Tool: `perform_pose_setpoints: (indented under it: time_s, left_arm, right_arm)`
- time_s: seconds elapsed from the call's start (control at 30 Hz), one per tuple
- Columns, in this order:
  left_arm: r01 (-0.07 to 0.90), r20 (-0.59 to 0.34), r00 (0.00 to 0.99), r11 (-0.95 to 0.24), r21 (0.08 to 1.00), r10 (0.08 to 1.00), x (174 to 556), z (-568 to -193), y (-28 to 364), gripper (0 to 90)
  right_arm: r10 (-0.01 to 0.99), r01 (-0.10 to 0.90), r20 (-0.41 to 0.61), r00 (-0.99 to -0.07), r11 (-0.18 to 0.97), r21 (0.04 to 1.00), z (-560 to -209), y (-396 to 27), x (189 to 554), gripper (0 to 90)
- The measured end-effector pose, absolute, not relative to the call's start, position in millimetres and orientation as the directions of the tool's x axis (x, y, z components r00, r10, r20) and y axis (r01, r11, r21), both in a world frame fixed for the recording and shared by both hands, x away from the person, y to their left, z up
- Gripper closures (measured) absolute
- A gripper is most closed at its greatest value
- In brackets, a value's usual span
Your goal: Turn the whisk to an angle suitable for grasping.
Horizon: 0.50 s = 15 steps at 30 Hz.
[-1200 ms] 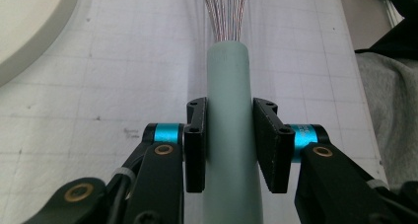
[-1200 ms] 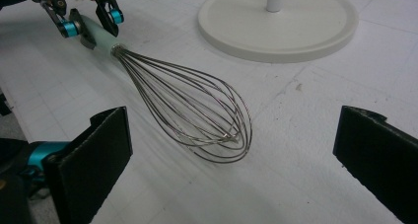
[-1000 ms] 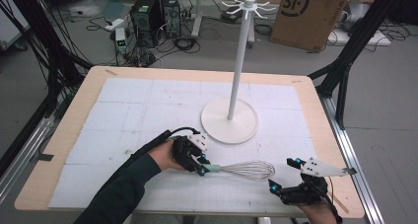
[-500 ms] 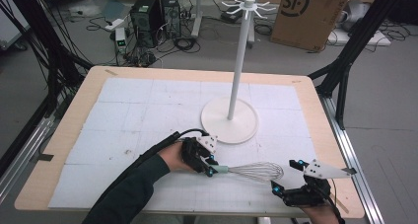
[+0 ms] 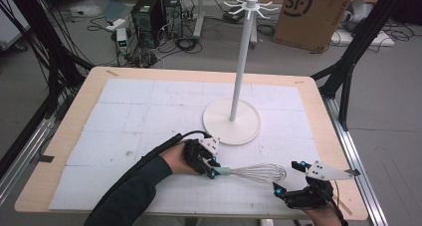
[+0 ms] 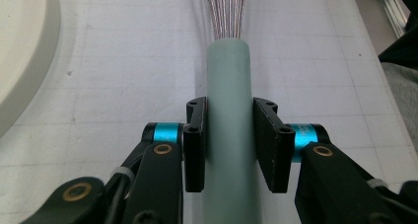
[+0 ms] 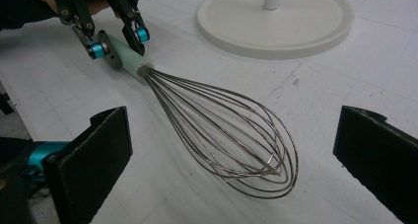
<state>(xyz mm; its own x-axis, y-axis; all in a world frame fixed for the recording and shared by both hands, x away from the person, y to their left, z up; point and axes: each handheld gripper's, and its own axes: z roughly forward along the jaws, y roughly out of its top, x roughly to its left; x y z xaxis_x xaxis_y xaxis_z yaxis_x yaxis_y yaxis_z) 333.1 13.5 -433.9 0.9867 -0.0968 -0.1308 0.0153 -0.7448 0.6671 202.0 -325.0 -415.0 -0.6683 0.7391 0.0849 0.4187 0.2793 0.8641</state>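
Note:
A wire whisk point(image 5: 259, 172) with a pale green handle point(image 6: 229, 115) lies across the white mat near the table's front edge, its wire head point(image 7: 231, 135) pointing right. My left gripper point(image 5: 211, 167) is shut on the handle, and both pads point(image 6: 194, 145) press its sides in the left gripper view. The same gripper point(image 7: 116, 39) appears at the top left of the right gripper view, clamped on the handle end. My right gripper point(image 5: 288, 178) rests at the front right, just right of the whisk head, with its jaws wide open and nothing between them.
A white stand with a round base point(image 5: 231, 120) and a tall pole point(image 5: 241, 56) topped with hooks rises behind the whisk. The white mat point(image 5: 149, 111) covers most of the wooden table point(image 5: 89, 86). Boxes, cables and black frame legs lie beyond the table.
The left gripper and the whisk have shifted to the right along the mat, bringing the wire head closer to the right gripper. The right gripper has stayed in place.

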Motion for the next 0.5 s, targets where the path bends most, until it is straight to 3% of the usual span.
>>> perform_pose_setpoints:
  time_s: [0.13,0.5]
  left_arm:
    - [0.028,-0.139,0.986,-0.732,0.68,-0.091,333.7,-435.0,15.0,65.7]
    - [0.116,-0.18,0.983,-0.655,0.747,-0.031,334.8,-425.7,34.3,31.3]
  right_arm:
    - [0.74,0.419,0.084,-0.668,0.28,0.864,-414.5,-324.7,201.6,0.0]
    - [0.72,0.399,0.079,-0.69,0.286,0.871,-409.0,-321.7,202.1,0.0]
